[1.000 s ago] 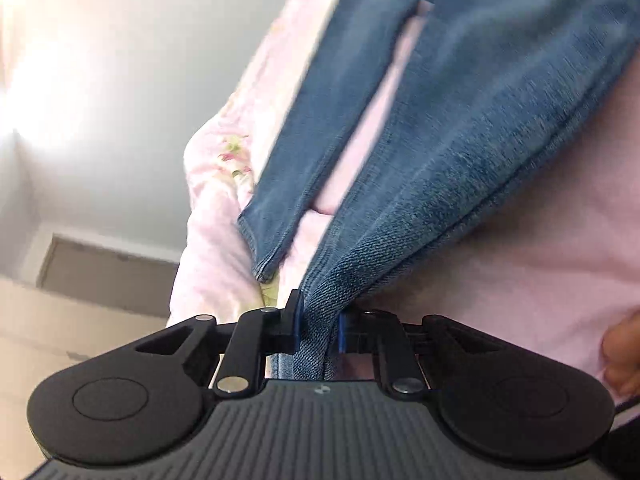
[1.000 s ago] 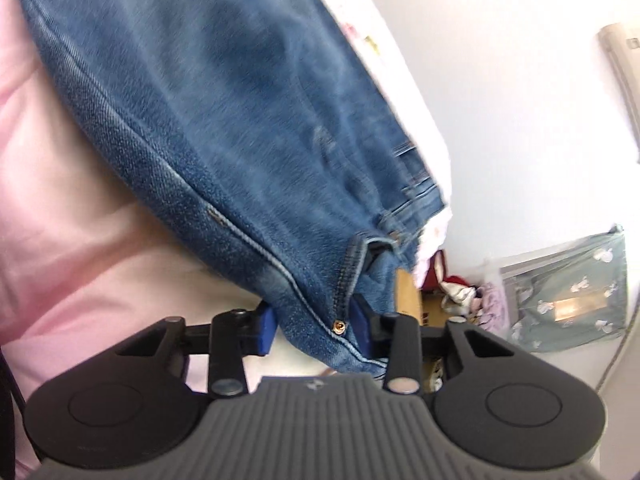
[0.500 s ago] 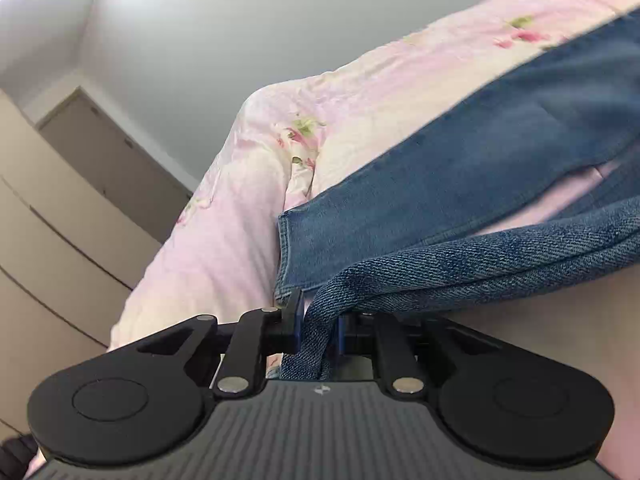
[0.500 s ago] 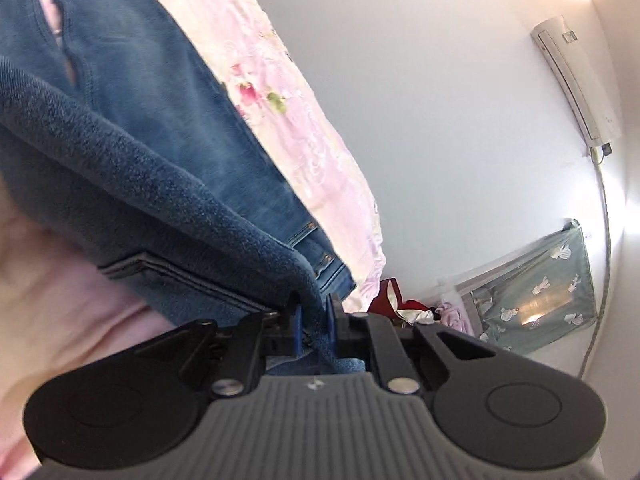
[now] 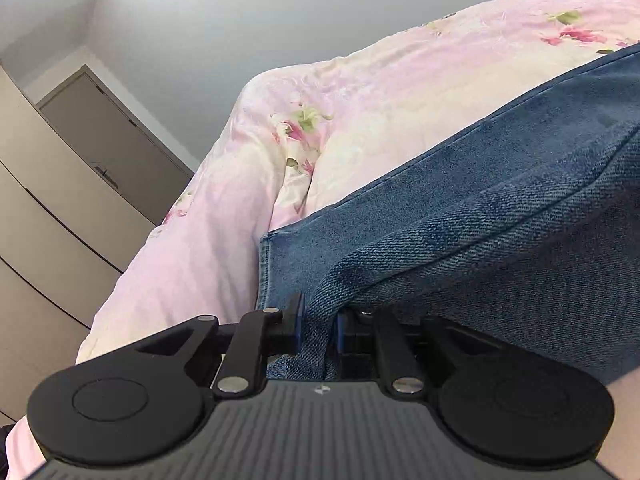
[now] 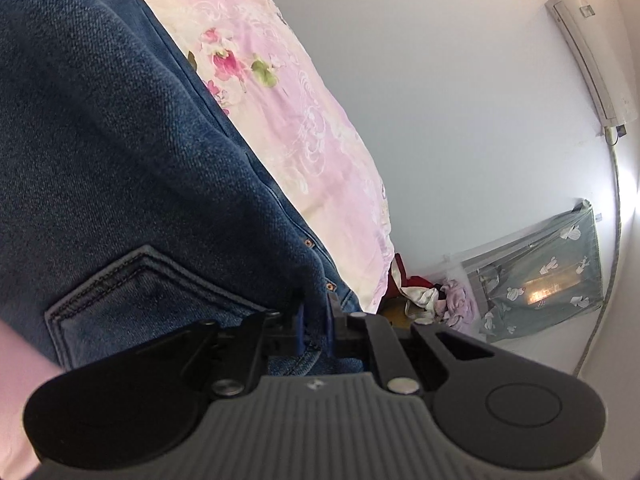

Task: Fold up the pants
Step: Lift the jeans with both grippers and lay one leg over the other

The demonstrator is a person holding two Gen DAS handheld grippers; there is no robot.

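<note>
Blue denim pants (image 5: 500, 216) lie across a pink floral bed cover (image 5: 360, 112). In the left wrist view my left gripper (image 5: 318, 328) is shut on a bunched fold of a leg, near the hem that lies flat just beyond it. In the right wrist view the pants (image 6: 120, 152) fill the left half, with a back pocket (image 6: 132, 300) showing. My right gripper (image 6: 314, 326) is shut on the waist end, close to two copper rivets, the denim pinched between its blue pads.
Beige wardrobe doors (image 5: 60, 184) stand left of the bed. Beyond the bed's far end are a heap of clothes (image 6: 432, 296), a grey cactus-print cover (image 6: 540, 276) and a wall air conditioner (image 6: 592, 56). The bed cover (image 6: 296, 128) drops off at its edge.
Both grippers swung over the bed, carrying denim. The right gripper's jaws went from wide around the waist to pinched tight on it. The left view rolled, and the held leg now lies over the other.
</note>
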